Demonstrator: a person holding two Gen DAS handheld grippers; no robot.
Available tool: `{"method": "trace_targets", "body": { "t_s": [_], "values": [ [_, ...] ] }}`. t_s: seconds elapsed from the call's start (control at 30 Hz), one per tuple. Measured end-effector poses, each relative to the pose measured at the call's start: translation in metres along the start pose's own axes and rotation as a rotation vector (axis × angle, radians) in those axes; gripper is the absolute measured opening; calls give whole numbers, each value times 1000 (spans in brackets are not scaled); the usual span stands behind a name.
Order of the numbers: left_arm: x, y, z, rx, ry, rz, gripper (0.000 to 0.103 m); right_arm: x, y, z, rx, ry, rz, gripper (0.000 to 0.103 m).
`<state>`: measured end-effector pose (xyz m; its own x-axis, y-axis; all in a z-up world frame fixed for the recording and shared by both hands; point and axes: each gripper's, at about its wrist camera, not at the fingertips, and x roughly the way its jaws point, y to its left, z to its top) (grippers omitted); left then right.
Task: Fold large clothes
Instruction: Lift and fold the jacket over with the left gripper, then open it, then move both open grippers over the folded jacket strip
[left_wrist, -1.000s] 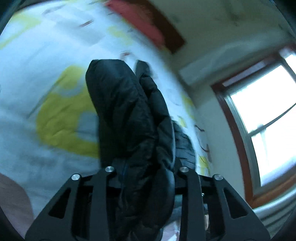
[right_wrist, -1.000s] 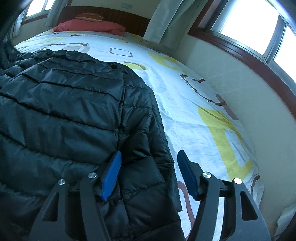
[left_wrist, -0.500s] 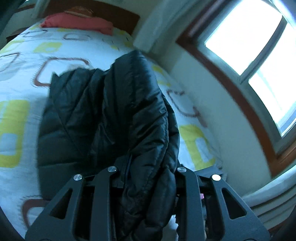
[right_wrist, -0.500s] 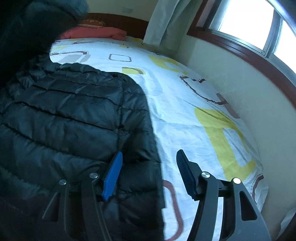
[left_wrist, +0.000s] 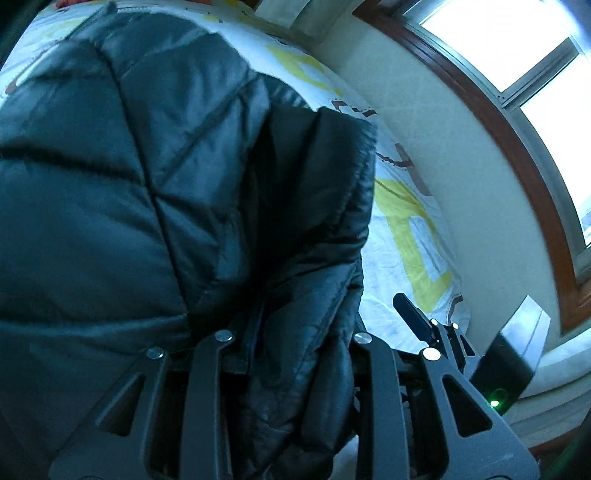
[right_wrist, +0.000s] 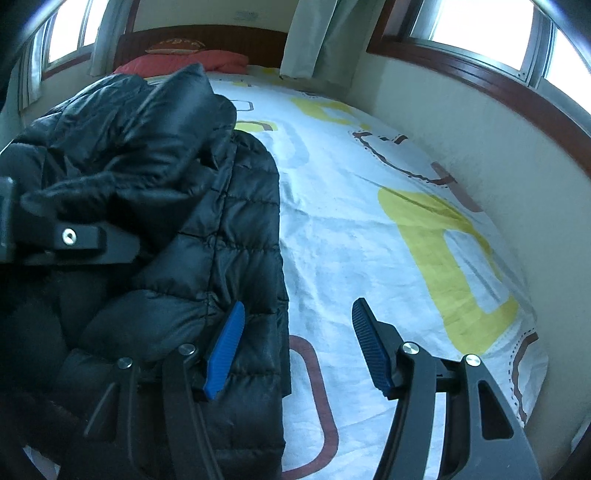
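Left tongs (left_wrist: 291, 343) clamp a fold of black puffer jacket (right_wrist: 236, 206) at frame left; right tongs (right_wrist: 295, 350) gape wide over the bed (right_wrist: 369, 221).

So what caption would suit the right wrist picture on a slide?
Open right gripper hovering at the black puffer jacket's edge on a patterned bedsheet, while the left gripper holds a fold.

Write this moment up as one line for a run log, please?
left gripper: shut on black puffer jacket, carrying a fold across | right gripper: open over jacket edge | surface: bed sheet
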<state>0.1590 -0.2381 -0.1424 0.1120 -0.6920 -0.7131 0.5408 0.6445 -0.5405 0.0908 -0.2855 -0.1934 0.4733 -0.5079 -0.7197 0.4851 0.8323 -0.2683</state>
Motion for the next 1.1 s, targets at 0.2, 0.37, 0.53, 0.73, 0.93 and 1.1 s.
{"method": "trace_targets", "body": {
  "t_s": [0.2, 0.37, 0.53, 0.73, 0.93, 1.1],
  "values": [
    [1, 0, -5, 18, -23, -16, 25, -3, 1, -1, 5, 4, 2, 61],
    [-16, 0, -9, -1, -32, -32, 25, -5, 2, -1, 0, 5, -6, 61],
    [-37, -15, -14, 19, -59, -33, 46, -6, 1, -1, 3, 7, -4, 61],
    [-75, -32, -20, -6, -120, -88, 64, -8, -4, -3, 26, 15, 4, 61],
    [-125, -28, -37, -38, -200, -100, 66, -12, 1, -5, 15, 12, -15, 61],
    [-157, 6, -51, -107, -273, -66, 66, -14, 2, -5, 8, 12, -30, 61]
  ]
}}
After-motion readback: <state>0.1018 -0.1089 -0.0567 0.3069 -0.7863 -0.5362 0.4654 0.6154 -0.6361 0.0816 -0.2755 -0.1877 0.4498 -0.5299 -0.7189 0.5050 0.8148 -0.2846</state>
